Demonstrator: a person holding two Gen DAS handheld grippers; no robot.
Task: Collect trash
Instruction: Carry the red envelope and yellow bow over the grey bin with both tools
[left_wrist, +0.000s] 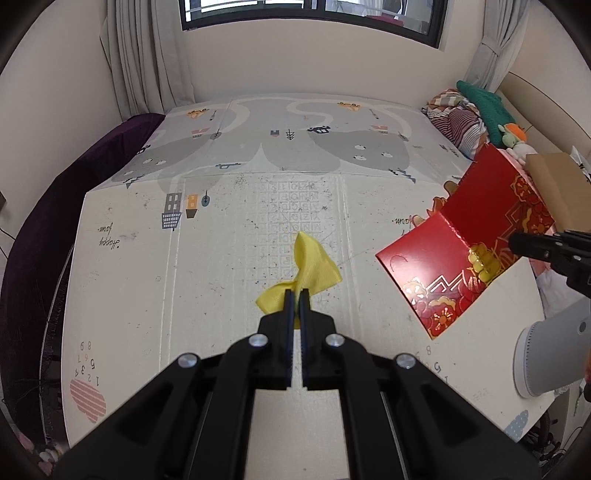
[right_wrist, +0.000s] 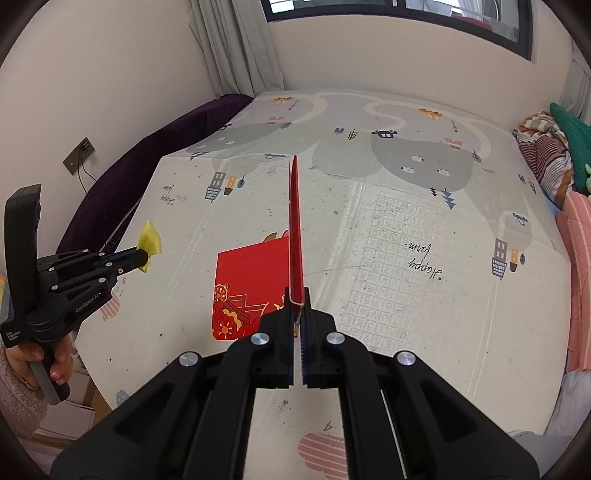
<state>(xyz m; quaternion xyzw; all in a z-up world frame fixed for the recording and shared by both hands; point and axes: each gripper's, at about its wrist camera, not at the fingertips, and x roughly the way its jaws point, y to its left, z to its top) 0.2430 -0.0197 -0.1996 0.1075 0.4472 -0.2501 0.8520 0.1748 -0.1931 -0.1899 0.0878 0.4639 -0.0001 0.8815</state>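
My left gripper (left_wrist: 294, 295) has its fingers (left_wrist: 287, 306) clenched on a yellow ribbon (left_wrist: 310, 267), which crumples up above the tips and hangs clear of the play mat (left_wrist: 147, 258). My right gripper (right_wrist: 295, 297) has its fingers (right_wrist: 308, 310) clamped on the edge of an open red envelope (right_wrist: 295, 229); from my right wrist it stands edge-on, its flap spreading left. In the left wrist view the envelope (left_wrist: 472, 236) is held up to the right of the ribbon, well apart from it, gold flowers showing. Beyond, the mat covers a bed, with a purple blanket (left_wrist: 44, 229) along its left side and striped bedding (left_wrist: 458, 122) at the far right corner.
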